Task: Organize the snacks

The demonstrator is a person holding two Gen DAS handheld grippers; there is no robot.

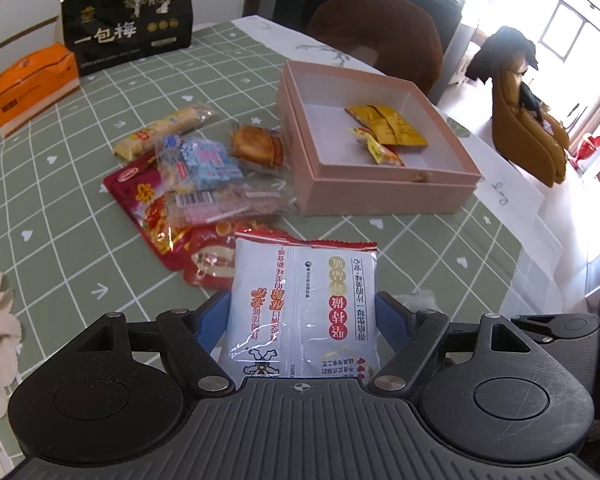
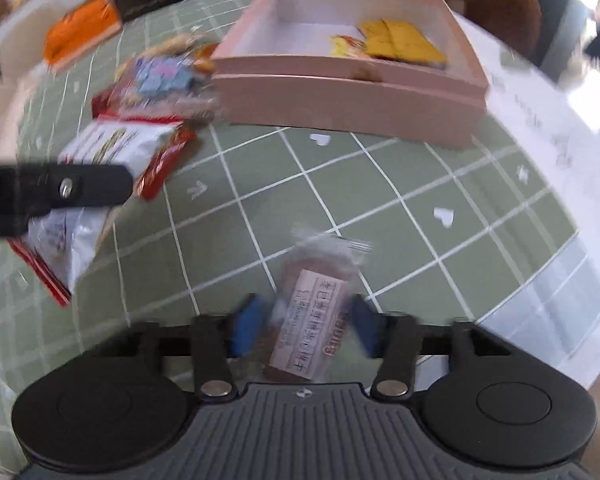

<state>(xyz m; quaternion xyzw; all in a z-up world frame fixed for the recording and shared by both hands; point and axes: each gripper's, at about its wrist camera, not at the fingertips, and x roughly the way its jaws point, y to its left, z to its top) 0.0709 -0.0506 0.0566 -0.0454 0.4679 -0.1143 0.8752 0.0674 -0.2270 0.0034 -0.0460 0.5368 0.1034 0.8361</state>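
My left gripper [image 1: 304,318] is shut on a white snack packet [image 1: 300,300] with a red edge, one blue pad on each side. It hangs above the green checked tablecloth [image 1: 60,208], near a pile of loose snacks [image 1: 196,168]. The open pink box [image 1: 384,192] stands beyond on the right and holds yellow packets [image 1: 388,124]. In the blurred right wrist view, my right gripper [image 2: 306,328] grips a brown snack bar [image 2: 316,312] in clear wrap, low over the cloth in front of the pink box [image 2: 348,104]. A black link of the left gripper [image 2: 60,192] shows at the left.
A tall black bag [image 1: 128,20] and an orange tissue box [image 1: 32,84] stand at the far left. A brown chair [image 1: 380,36] sits behind the box. White paper [image 1: 512,184] lies along the table's right edge.
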